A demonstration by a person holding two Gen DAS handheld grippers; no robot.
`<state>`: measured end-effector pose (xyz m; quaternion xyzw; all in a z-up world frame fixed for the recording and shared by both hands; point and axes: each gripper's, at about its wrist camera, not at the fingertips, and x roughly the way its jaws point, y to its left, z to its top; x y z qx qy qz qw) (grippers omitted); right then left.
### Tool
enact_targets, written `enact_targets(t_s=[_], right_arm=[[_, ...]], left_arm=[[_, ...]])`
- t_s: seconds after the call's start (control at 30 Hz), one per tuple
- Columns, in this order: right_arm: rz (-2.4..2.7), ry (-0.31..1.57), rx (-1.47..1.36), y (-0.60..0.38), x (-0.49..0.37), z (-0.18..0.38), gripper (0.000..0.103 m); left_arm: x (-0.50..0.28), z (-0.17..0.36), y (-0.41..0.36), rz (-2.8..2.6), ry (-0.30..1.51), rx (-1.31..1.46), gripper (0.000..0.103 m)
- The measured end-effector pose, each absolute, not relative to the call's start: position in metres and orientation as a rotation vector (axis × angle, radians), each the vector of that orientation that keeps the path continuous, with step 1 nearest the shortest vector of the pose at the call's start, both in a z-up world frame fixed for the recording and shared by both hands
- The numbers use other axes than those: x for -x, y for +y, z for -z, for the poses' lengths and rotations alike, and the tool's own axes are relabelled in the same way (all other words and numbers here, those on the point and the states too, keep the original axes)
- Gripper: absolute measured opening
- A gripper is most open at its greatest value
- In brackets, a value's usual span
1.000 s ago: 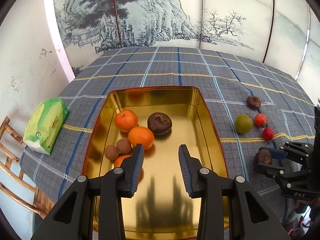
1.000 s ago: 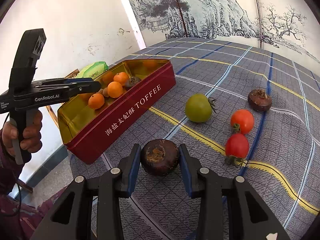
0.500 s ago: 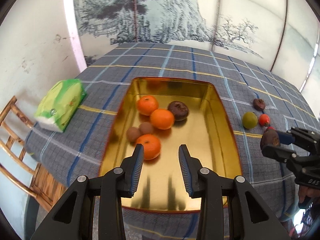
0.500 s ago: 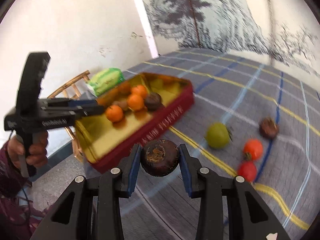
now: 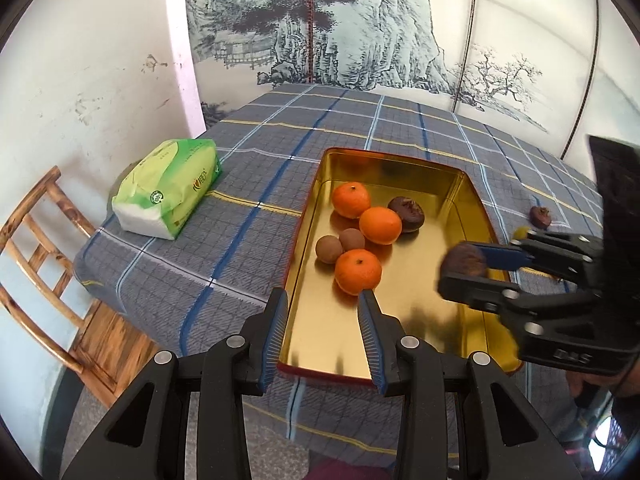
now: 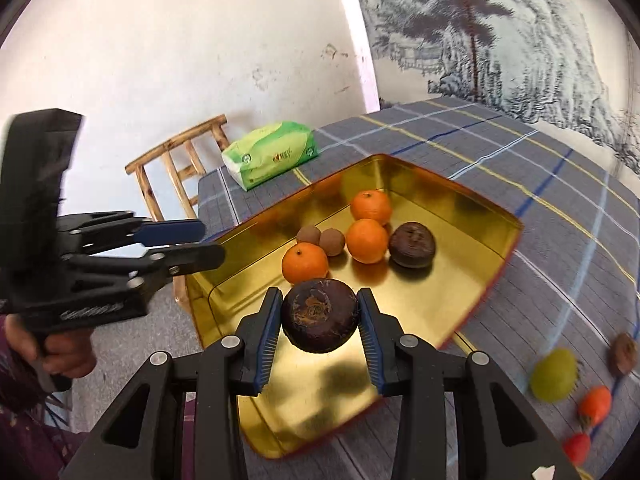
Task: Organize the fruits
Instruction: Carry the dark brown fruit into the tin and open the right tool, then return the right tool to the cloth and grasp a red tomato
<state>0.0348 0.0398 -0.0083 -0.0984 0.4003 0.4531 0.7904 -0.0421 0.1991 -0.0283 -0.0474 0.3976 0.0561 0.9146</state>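
The right gripper [image 6: 319,314] is clamped on a dark purple-brown fruit [image 6: 319,315], its two blue-padded fingers [image 6: 269,322] pressing the fruit's sides. The fruit sits squarely between the fingertips, its scarred brown end turned toward the camera, and it is carried above the near part of the gold tin [image 6: 472,204], clear of the tin's floor. In the left wrist view the same gripper [image 5: 464,268] reaches in from the right with the blurred fruit [image 5: 464,263] at its tip, over the tin's right-hand side.

The left gripper [image 5: 323,308] holds nothing. Its jaws stand at their narrowest, with only a small gap between the pads, and it hangs over the near left corner of the tin [image 5: 400,162]. From the right wrist view it [image 6: 192,242] shows at the left, gripped by a hand [image 6: 60,350], beside the tin's left edge.

Inside the tin lie three oranges [image 5: 357,271], two small brown fruits [image 5: 329,249] and another dark fruit [image 5: 407,208], all clustered toward the far middle. On the checked tablecloth [image 5: 256,184] to the right of the tin rest a green fruit [image 6: 554,375], a brown fruit [image 6: 623,353] and two red ones [image 6: 595,399]. A green tissue pack [image 5: 170,186] lies near the table's left edge, next to a wooden chair [image 5: 44,264].
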Motion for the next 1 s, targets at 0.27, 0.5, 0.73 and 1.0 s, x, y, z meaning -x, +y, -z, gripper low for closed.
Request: enact_targets(t_s=[0.27,0.5,0.73,1.0], right_arm=[[-0.954,0.906,0.236,0.062,-0.048,0.024,0.035],[-0.934,0.91,0.203,0.071,-0.059,0.027,0.037],[-0.898,0.857,0.109,0.035,-0.049,0.009,0.044],[-0.651,0.828,0.117,-0.078,-0.027,0.003,0.052]], left_arm=[[0.044,0.031,0.204,-0.095,0.827,0.113,0.039],[0.045,0.034,0.208,-0.106,0.839,0.118,0.039],[0.045,0.034,0.203,-0.094,0.844,0.111,0.039],[0.042,0.029,0.182,-0.05,0.837,0.073,0.041]])
